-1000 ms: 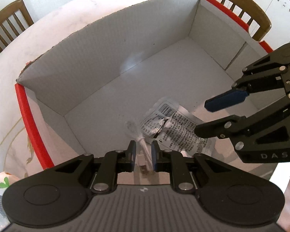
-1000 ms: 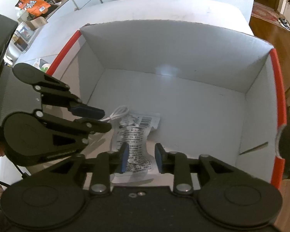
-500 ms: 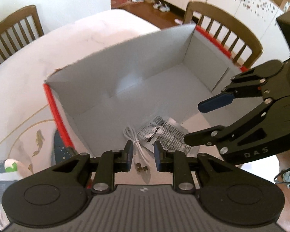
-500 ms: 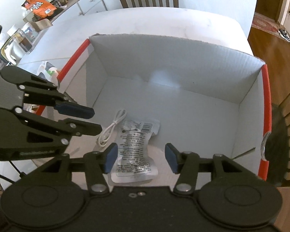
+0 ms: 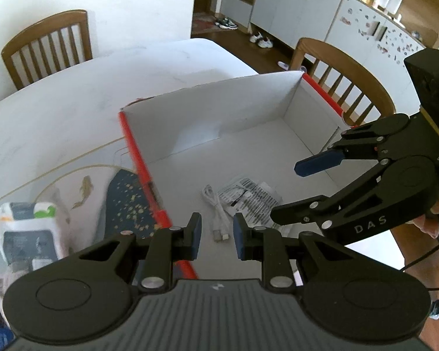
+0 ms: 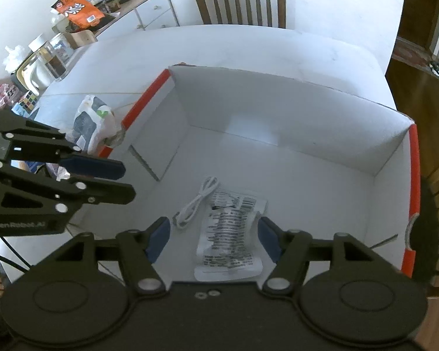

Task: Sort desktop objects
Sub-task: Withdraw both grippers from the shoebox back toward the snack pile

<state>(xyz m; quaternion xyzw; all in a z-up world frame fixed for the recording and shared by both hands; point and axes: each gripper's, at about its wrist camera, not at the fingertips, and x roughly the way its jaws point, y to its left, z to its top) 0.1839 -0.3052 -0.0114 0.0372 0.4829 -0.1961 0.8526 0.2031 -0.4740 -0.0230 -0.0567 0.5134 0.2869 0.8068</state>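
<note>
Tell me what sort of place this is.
Most likely a home dining room: a white dining table with wooden chairs around it, white cabinets, and shoes on the wood floor.

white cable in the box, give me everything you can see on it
The white cable is a thin, glossy-looking cord folded into a loose elongated bundle, with a metal USB plug at one end. It lies flat on the floor of the white cardboard box, close beside the printed plastic packet; whether they touch I cannot tell. Nothing grips it: both hand-held grippers are above the box, clear of it. The far connector is too small to identify.
</note>
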